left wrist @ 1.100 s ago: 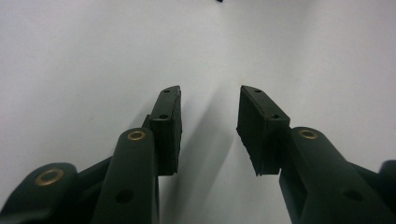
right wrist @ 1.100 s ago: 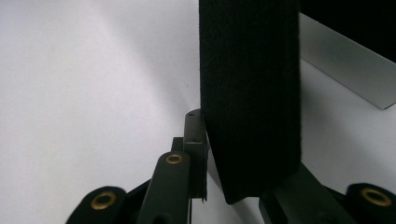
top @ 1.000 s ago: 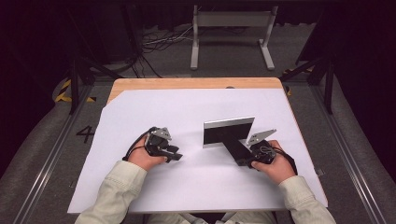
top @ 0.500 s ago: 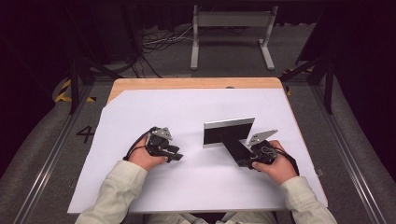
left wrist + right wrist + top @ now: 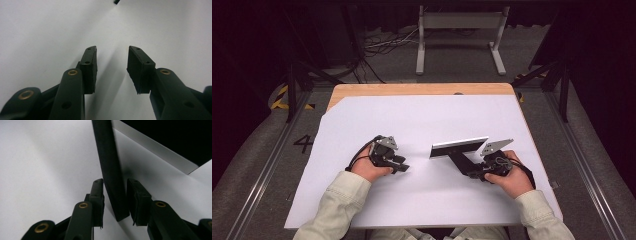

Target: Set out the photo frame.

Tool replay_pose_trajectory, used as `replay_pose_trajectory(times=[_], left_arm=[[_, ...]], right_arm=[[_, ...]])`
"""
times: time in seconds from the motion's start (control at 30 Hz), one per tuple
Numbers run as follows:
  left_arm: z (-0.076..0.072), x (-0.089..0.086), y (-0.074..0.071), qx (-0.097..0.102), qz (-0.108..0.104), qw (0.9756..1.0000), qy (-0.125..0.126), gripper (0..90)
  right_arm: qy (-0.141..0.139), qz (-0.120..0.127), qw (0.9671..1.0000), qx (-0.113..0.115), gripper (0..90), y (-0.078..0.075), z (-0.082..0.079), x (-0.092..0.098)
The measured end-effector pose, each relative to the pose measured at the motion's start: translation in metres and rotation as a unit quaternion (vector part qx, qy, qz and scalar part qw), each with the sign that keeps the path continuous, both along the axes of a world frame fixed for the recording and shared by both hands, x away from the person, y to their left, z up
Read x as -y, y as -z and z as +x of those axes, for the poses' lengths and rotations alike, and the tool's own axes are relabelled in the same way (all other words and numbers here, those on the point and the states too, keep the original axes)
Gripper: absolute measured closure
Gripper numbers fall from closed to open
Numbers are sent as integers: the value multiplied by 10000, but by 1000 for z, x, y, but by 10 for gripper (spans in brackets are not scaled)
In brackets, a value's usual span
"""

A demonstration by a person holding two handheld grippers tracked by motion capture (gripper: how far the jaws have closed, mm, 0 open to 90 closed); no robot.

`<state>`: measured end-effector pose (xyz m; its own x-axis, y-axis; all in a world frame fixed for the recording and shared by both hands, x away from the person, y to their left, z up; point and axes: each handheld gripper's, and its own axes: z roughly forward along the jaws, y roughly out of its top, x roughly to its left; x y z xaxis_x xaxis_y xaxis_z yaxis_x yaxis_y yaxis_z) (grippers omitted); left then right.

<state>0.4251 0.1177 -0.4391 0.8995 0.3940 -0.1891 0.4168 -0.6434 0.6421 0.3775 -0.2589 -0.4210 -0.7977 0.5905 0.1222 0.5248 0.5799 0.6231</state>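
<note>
The black bar (image 5: 111,170) of the squeegee-like tool (image 5: 459,149) is seen between the right gripper (image 5: 115,195), whose jaws have just been opening, loosened around it. The left gripper (image 5: 111,67) is rested on the white table (image 5: 422,120), jaws apart and empty.

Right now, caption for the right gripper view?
Right tool just opening, black handle of the squeegee between its pads, white table below.

We see a black T-shaped piece (image 5: 460,155) on the white surface (image 5: 422,125), right of centre: a long flat bar w/ a silver top edge (image 5: 155,147), standing on edge at a slant, and a black stem (image 5: 111,170) running from its middle toward the near right, lying flat
</note>
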Motion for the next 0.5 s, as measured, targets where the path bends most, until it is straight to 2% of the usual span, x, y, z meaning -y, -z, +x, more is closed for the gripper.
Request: replay_pose_trajectory(times=[0.23, 0.43, 0.5], left_arm=[[1, 7, -1, 109, -35, 9999, 113, 597], [3, 16, -2, 214, -212, 9993, 242, 597], [3, 18, -2, 306, -293, 9988, 261, 609]], right_arm=[[66, 98, 9999, 120, 628, -8, -5, 7], [223, 237, 9991, 257, 618, -19, -11, 21], [221, 252, 9990, 307, 628, -22, -13, 25]])
